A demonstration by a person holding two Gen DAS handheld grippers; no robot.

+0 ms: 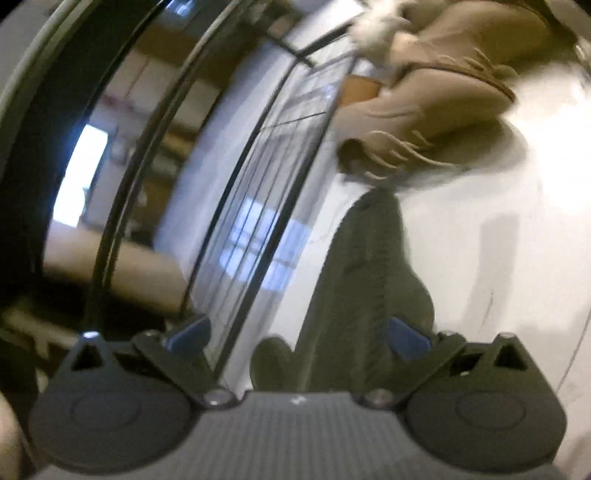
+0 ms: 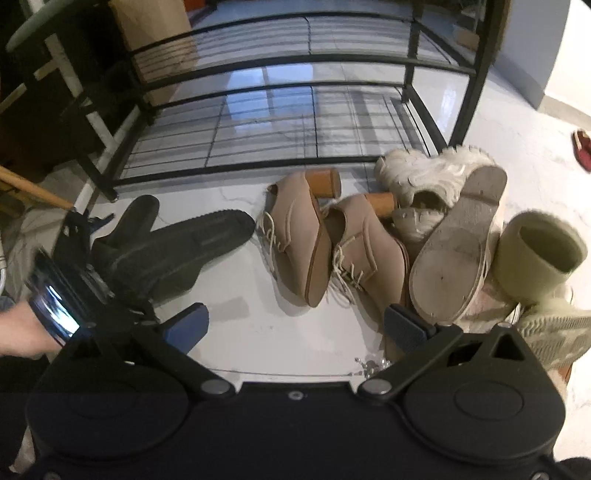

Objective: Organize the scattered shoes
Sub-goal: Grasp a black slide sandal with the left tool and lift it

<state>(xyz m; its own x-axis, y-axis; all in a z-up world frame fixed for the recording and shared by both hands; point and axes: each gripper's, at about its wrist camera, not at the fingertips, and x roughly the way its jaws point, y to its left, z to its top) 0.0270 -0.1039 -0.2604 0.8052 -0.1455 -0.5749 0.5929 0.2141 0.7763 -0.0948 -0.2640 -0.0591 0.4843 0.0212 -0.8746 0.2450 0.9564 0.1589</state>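
A black shoe [image 2: 177,247] lies on its side on the white floor, left of two beige lace-up heeled shoes [image 2: 295,236] [image 2: 369,251]. In the blurred left wrist view the black shoe [image 1: 362,277] stretches ahead from between the wide-apart fingers of my left gripper [image 1: 297,332], which is open. The beige shoes [image 1: 424,103] lie beyond it. My right gripper [image 2: 295,325] hangs open over bare floor, with nothing between its fingers. White fluffy slippers [image 2: 424,173], one sole-up [image 2: 458,243], and a pale green boot [image 2: 535,251] are piled at the right.
A black wire shoe rack [image 2: 295,110] stands behind the shoes with bare shelves. A cardboard box [image 2: 155,33] and a wooden handle [image 2: 33,192] are at the left. A red shoe [image 2: 581,147] lies far right. A hand [image 2: 18,328] holds the left gripper's body.
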